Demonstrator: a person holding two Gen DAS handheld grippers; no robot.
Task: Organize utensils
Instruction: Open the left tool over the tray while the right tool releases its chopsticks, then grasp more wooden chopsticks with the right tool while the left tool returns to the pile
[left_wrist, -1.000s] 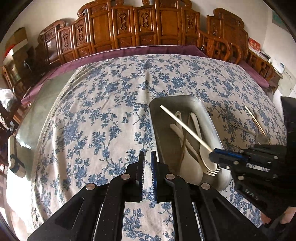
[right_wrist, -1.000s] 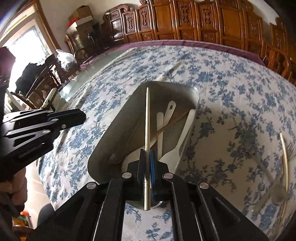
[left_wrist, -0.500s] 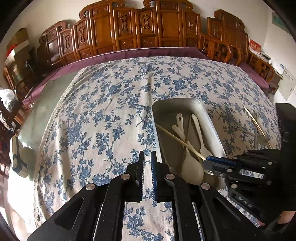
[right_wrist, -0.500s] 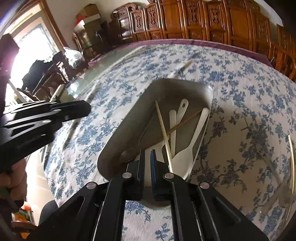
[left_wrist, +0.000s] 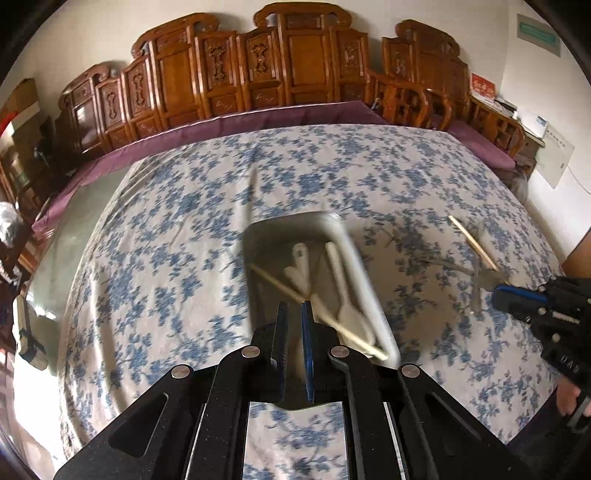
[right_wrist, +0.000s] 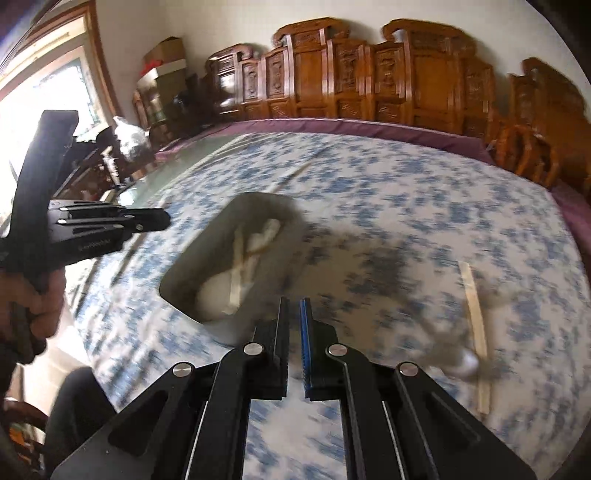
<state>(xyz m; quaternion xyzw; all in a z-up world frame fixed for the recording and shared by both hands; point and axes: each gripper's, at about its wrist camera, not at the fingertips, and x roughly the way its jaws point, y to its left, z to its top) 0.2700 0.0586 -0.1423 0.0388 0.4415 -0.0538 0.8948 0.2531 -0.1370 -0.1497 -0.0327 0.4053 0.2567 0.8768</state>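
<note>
A grey tray (left_wrist: 258, 236) on the blue-flowered tablecloth holds white spoons (left_wrist: 347, 314) and a pale chopstick (left_wrist: 280, 284) lying across them. The tray also shows in the right wrist view (right_wrist: 218, 229). My left gripper (left_wrist: 293, 306) is shut and empty, just in front of the tray. My right gripper (right_wrist: 294, 302) is shut and empty, right of the tray. It shows at the right edge of the left wrist view (left_wrist: 517, 295). Another chopstick (right_wrist: 474, 314) and a blurred metal utensil (right_wrist: 465, 363) lie on the cloth right of the tray.
Carved wooden chairs (left_wrist: 288, 74) line the far side of the table. A purple underlay (left_wrist: 258, 122) edges the cloth. The left hand-held gripper (right_wrist: 103, 229) shows at the left of the right wrist view.
My right gripper let go of the chopstick, which now lies in the tray. It then swung right, away from the tray. Both views are blurred by motion.
</note>
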